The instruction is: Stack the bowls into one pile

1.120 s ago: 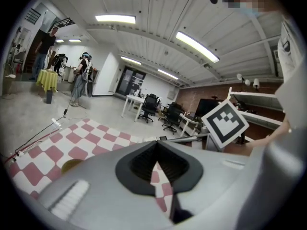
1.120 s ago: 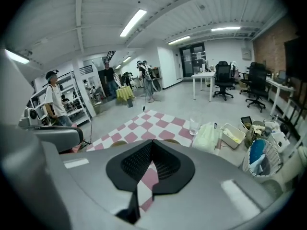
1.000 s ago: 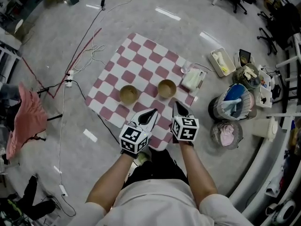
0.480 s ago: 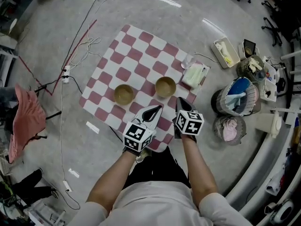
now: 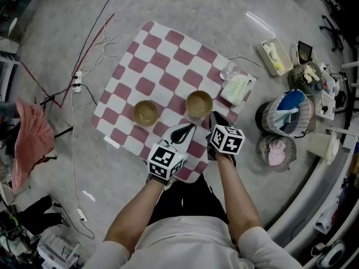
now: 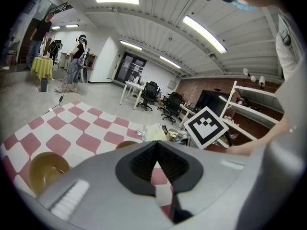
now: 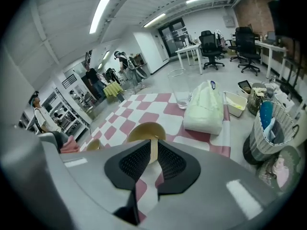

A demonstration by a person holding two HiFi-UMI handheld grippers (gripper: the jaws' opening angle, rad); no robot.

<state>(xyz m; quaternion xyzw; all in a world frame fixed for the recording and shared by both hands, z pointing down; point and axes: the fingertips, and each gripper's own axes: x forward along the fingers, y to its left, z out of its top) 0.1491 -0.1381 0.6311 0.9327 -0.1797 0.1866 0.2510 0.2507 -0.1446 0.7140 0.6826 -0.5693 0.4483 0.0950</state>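
Two tan bowls stand apart on the red-and-white checked mat (image 5: 168, 55): the left bowl (image 5: 146, 112) and the right bowl (image 5: 199, 103). Both are upright and empty. My left gripper (image 5: 183, 132) hovers over the mat's near edge, between and short of the bowls, with its jaw tips touching and nothing held. In its own view, the left gripper (image 6: 156, 150) has the left bowl (image 6: 45, 169) at lower left. My right gripper (image 5: 217, 119) sits just right of the right bowl. In the right gripper view, the right bowl (image 7: 144, 130) shows through the narrow slit of the right gripper (image 7: 151, 146).
A clear glass (image 5: 228, 70) and a pale green pack (image 5: 235, 89) sit on the mat's right corner. Baskets (image 5: 283, 116) and a tray (image 5: 275, 55) stand on the floor to the right. Cables (image 5: 95, 60) and a pink cloth (image 5: 31, 142) lie to the left.
The head view has drifted, so the mat sits a little lower and to the right. The right gripper has edged slightly closer to the right bowl. The bowls have not moved.
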